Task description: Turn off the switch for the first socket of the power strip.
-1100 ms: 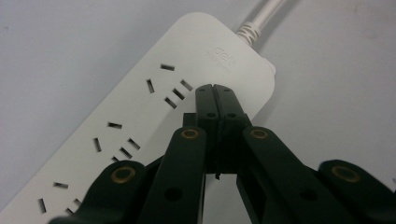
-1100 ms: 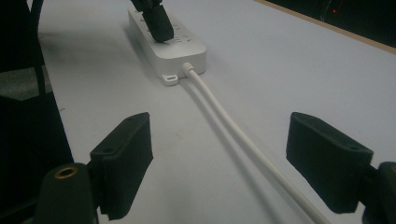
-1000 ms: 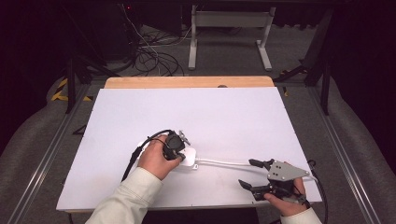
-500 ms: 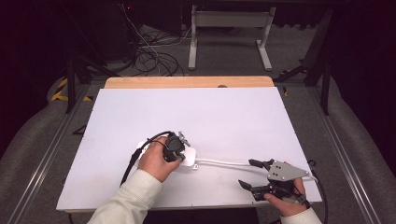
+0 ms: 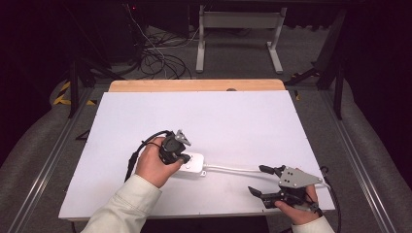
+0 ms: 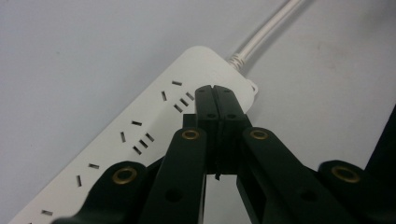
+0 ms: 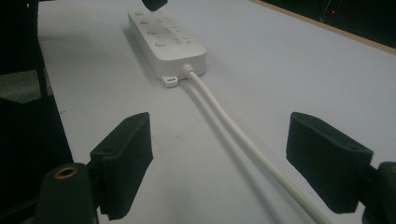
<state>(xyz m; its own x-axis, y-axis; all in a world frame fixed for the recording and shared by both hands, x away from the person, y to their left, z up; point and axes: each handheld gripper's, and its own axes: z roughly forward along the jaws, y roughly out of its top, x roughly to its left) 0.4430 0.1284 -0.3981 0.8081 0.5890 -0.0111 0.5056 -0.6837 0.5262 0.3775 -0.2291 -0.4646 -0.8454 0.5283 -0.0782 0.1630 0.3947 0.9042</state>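
A white power strip [image 5: 193, 164] lies on the white tabletop [image 5: 218, 116], its white cable [image 5: 233, 169] running right. My left gripper [image 5: 182, 157] points down over the strip, jaws shut with nothing between them. In the left gripper view the closed tips [image 6: 215, 91] hover just above the power strip [image 6: 149, 116] at its cable end [image 6: 261, 32]. My right gripper [image 5: 260, 180] rests near the front right edge, open. In the right gripper view its gripper [image 7: 224, 156] has the cable [image 7: 219, 112] passing between the pads untouched, with the power strip [image 7: 163, 42] farther off.
A bare wooden strip [image 5: 194, 85] borders the far side of the table. Behind it stand a metal frame [image 5: 238, 34] and tangled cables on the floor [image 5: 155, 58]. Rails run along both sides of the table.
My left hand and its gripper have lifted a little off the power strip. The right gripper, the strip and the cable have stayed where they were.
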